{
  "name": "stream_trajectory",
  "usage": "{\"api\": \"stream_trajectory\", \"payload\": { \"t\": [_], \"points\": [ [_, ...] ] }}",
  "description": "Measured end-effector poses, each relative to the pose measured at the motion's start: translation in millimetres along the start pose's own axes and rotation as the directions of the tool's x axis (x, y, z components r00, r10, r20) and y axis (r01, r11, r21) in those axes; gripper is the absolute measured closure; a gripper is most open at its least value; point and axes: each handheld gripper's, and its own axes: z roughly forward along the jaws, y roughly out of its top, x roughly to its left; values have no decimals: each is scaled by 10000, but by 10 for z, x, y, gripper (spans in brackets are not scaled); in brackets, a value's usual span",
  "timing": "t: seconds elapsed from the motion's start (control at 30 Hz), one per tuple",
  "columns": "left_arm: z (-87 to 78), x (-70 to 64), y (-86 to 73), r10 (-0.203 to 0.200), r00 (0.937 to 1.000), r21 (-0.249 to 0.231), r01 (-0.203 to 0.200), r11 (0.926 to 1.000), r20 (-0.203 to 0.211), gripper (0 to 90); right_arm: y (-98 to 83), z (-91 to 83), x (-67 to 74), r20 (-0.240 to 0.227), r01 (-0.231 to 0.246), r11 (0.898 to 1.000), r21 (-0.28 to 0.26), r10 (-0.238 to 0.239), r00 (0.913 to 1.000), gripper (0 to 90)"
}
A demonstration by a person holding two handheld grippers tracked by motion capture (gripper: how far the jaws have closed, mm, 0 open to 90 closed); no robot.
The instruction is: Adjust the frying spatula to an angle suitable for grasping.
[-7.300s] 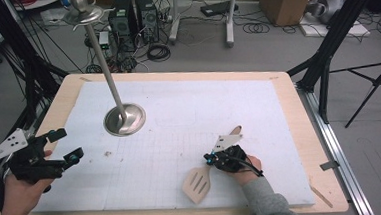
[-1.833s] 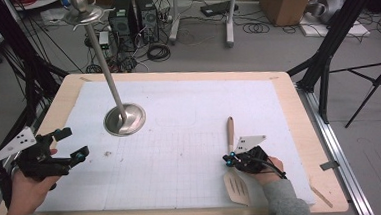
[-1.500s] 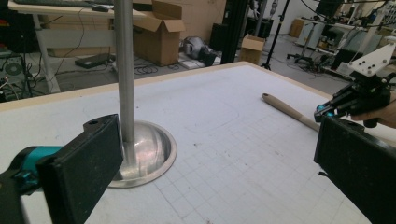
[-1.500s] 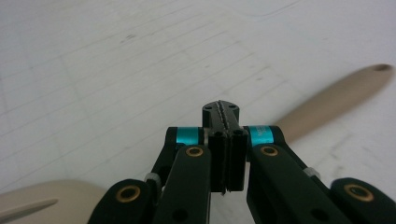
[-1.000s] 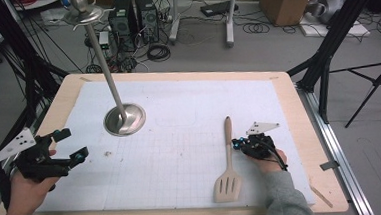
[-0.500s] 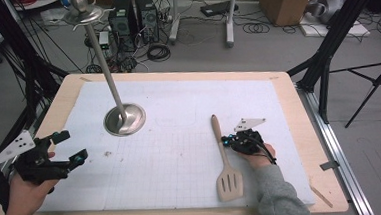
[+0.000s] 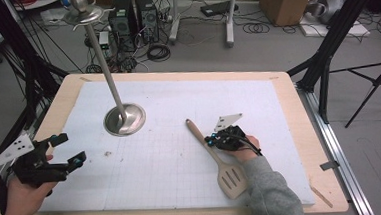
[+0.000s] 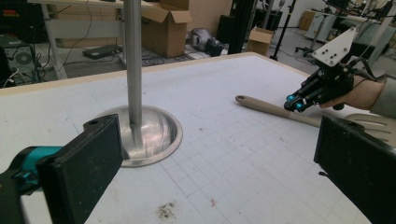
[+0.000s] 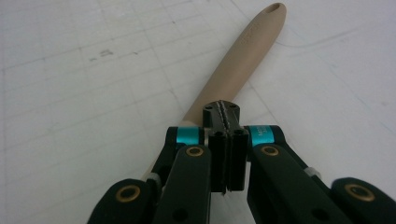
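A beige slotted spatula (image 7: pixel 231 177) lies flat on the white mat, blade toward the front edge and handle slanting away to the left. My right gripper (image 7: pixel 210 142) is shut, with nothing between its jaws. Its tip rests against the right side of the handle about halfway along. In the right gripper view the closed jaws (image 9: pixel 222 111) sit over the spatula handle (image 9: pixel 243 51), which runs away toward the upper right. My left gripper (image 7: pixel 70 149) hovers open at the table's left edge, holding nothing. The left gripper view shows its wide jaws (image 8: pixel 224 161) facing the spatula (image 8: pixel 261 106) and the right gripper (image 8: pixel 295 101).
A metal stand with a round base (image 7: pixel 124 119) and a tall leaning pole (image 7: pixel 99 48) stands on the mat's left half; its base (image 8: pixel 149 135) is just ahead of my left gripper. A wooden border (image 7: pixel 310 130) frames the mat. Tripods, cables and boxes sit on the floor beyond.
My right gripper has slid left, staying shut, and swung the spatula's handle round from straight away to slanting left. The left gripper has stayed put.
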Motion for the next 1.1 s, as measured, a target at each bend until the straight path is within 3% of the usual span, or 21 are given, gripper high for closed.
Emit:
{"api": "stream_trajectory", "payload": {
  "t": [0.2, 0.4, 0.5, 0.63, 0.83, 0.93, 1.1],
  "points": [
    [-30, -6, -2, 30, 10000, 12, -30, 10000, -58, 18, 35, 21, 9, -192, 148, 9999, 8, -147, 9997, 900],
    [-26, 3, 16, 24, 10000, -70, -24, 10000, -41, 18, 101, -223, 40, 317, -327, 9955, -893, 356, 9989, 900],
    [-10, 8, 23, 9, 10000, -90, -9, 10000, -3, 18, 83, -290, 139, -3, -403, 9966, -724, 404, 9992, 900],
    [36, 7, 30, 24, 9999, -53, -23, 10000, 100, 18, 38, -293, 292, -376, -213, 9997, -105, 209, 9991, 900],
    [97, 12, 54, 46, 9997, -105, -43, 9999, 251, 18, -1, -242, 450, -948, 438, 9974, 572, -383, 9948, 900],
    [128, 18, 50, 24, 9995, -43, -23, 10000, 299, 18, -23, -208, 506, -918, 752, 9899, 1200, -644, 9937, 900],
    [157, 15, 58, 40, 9993, -47, -39, 10000, 368, 18, -56, -245, 544, -781, 955, 9839, 1509, -844, 9934, 900]
  ]
}}
